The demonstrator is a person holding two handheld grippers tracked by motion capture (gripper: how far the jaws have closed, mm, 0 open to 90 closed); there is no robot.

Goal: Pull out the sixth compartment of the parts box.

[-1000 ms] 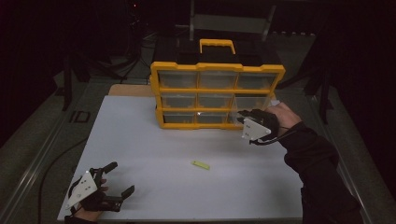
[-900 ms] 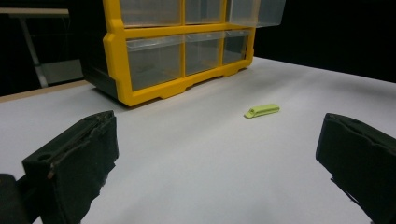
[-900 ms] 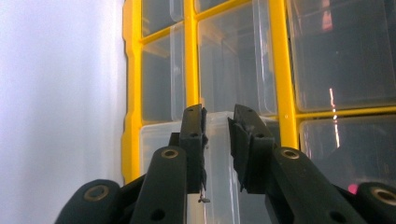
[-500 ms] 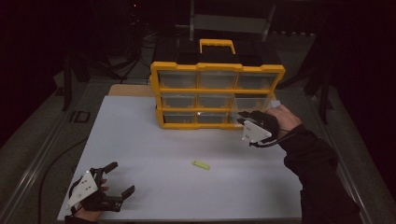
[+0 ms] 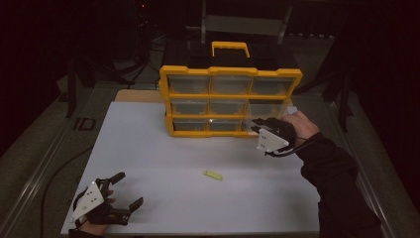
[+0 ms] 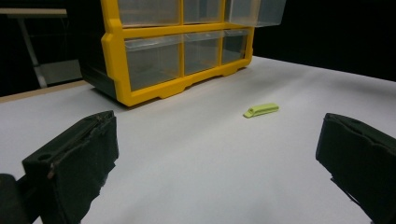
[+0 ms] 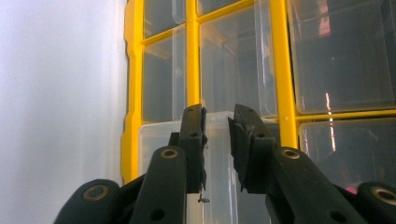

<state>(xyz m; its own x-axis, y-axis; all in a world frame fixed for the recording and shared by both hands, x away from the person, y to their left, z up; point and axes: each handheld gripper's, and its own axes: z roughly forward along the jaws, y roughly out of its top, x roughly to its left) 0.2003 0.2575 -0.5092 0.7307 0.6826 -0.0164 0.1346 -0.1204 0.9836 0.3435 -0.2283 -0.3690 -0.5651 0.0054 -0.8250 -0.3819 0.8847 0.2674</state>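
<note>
A white table (image 5: 148, 148) fills the middle of the high view. At its upper centre stands a yellow drawer organiser (image 5: 230, 101) with clear drawers in three rows. At the organiser's lower right corner the right gripper (image 5: 258, 127) meets the bottom-right drawer (image 7: 219, 154), which juts forward from the frame; in the right gripper view the jaws stand close together on either side of that drawer's front lip, seemingly pinching it. In the lower left corner the left gripper (image 5: 130, 191) rests with jaws spread wide, nothing between them. A small yellow-green piece (image 5: 212, 174) lies just below centre, well apart from both.
</note>
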